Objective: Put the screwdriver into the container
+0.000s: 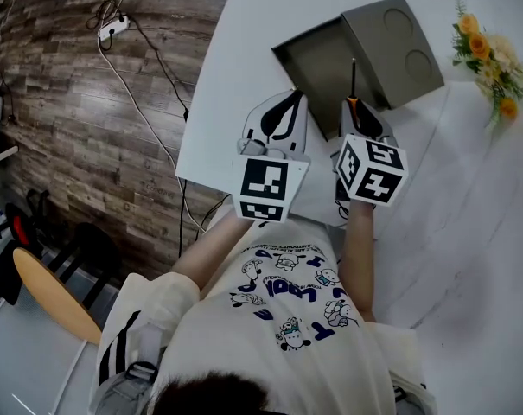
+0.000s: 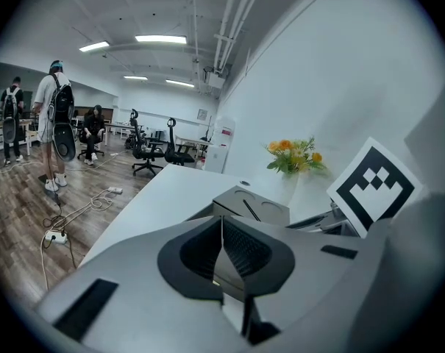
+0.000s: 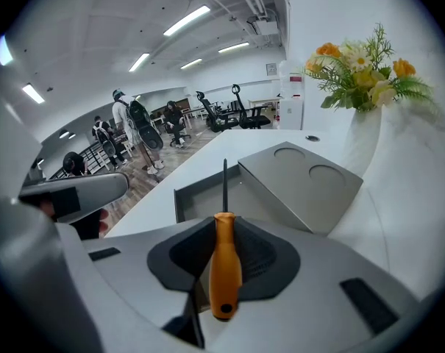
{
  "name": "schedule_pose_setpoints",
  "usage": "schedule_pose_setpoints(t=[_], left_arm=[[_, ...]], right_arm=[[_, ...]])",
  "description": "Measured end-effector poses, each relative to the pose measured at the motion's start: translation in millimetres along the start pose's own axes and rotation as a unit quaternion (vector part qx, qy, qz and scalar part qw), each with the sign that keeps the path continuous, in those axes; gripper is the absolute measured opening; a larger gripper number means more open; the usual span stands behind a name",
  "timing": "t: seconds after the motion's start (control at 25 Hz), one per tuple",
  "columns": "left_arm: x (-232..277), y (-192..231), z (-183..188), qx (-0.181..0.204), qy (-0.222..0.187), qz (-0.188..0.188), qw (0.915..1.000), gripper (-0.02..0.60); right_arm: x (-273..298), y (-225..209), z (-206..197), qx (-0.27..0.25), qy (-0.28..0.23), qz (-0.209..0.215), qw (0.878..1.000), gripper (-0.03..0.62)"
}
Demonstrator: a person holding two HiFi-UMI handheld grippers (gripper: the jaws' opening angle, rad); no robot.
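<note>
A grey container [image 1: 309, 67] lies open on the white table, its lid [image 1: 398, 43] tilted back to the right. My right gripper [image 1: 354, 115] hovers just in front of it, shut on a screwdriver [image 3: 224, 259]. The orange handle sits between the pads and the dark shaft [image 1: 353, 74] points over the container's tray [image 3: 196, 197]. My left gripper [image 1: 285, 104] hangs beside it to the left, near the table's front edge. In the left gripper view that gripper [image 2: 222, 230] has its jaws together with nothing between them, and the container [image 2: 248, 206] shows beyond.
A white vase of orange and yellow flowers [image 1: 490, 54] stands at the table's right. The table edge [image 1: 188, 137] runs along the left, above a wooden floor with cables and a power strip [image 1: 114, 28]. An orange chair [image 1: 54, 292] is at lower left. People [image 2: 53, 123] stand far off.
</note>
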State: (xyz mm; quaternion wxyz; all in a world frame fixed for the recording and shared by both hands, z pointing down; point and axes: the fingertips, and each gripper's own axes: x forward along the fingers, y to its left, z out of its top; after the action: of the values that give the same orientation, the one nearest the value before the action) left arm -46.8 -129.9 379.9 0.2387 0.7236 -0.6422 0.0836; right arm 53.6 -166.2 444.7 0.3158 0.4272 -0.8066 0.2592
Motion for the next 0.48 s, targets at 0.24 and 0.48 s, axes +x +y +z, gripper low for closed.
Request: schedule_pose_setpoints(t=[0.24,0.48], left_arm=[[11.0,7.0,-5.5,-0.009,0.01,0.009,0.9999,0.018],[20.8,12.1,-12.6,-0.012,0.021,0.012,0.9996,0.018]], right_arm=[[16.5,-4.0,-0.3,0.006,0.009,0.001,1.0,0.095],[31.2,-8.9,-4.3,0.01,0.023,0.002,1.0,0.095]])
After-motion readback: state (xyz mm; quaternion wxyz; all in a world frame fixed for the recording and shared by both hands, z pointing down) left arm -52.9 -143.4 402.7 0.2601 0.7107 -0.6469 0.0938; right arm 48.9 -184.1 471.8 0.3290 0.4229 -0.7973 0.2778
